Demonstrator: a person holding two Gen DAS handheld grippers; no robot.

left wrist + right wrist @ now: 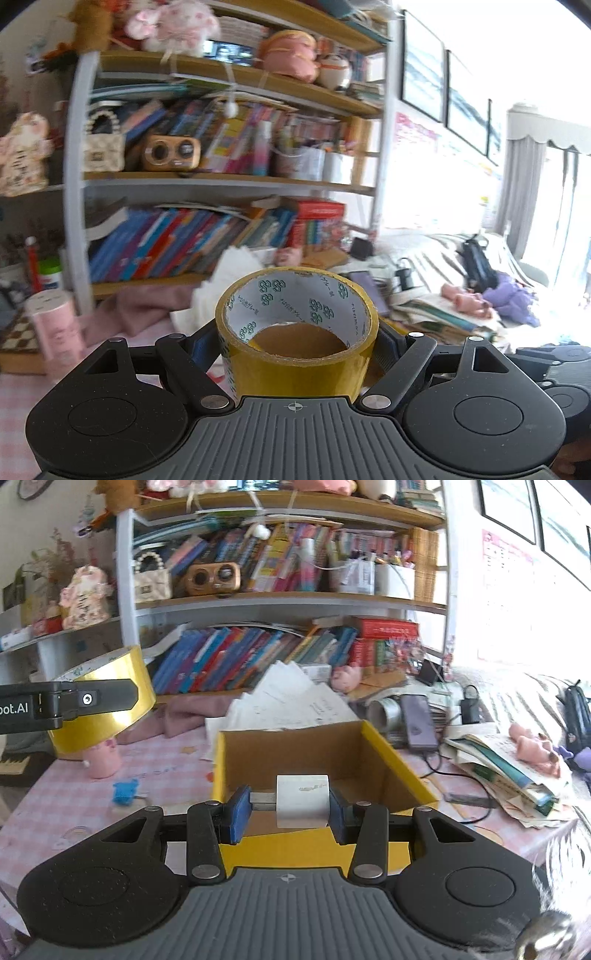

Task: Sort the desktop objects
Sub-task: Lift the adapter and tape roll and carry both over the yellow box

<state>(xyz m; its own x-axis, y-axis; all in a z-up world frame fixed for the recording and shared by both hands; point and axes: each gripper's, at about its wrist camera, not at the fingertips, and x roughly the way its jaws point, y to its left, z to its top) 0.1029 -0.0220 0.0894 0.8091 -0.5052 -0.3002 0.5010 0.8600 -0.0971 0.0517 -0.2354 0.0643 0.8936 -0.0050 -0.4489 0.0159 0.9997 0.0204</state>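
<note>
The left tool (297, 345) is clenched on a roll of yellow tape (295, 325), which is held upright in the air, clear of the desk (55, 805). The right tool (286, 810) is clamped on a white block (303, 799), which is held just above the near wall of an open yellow box (391, 760). The box interior is seen bare. Open checked cloth lies left of the box, while papers (291, 705) crowd its far edge and books (506, 768) crowd its right.
</note>
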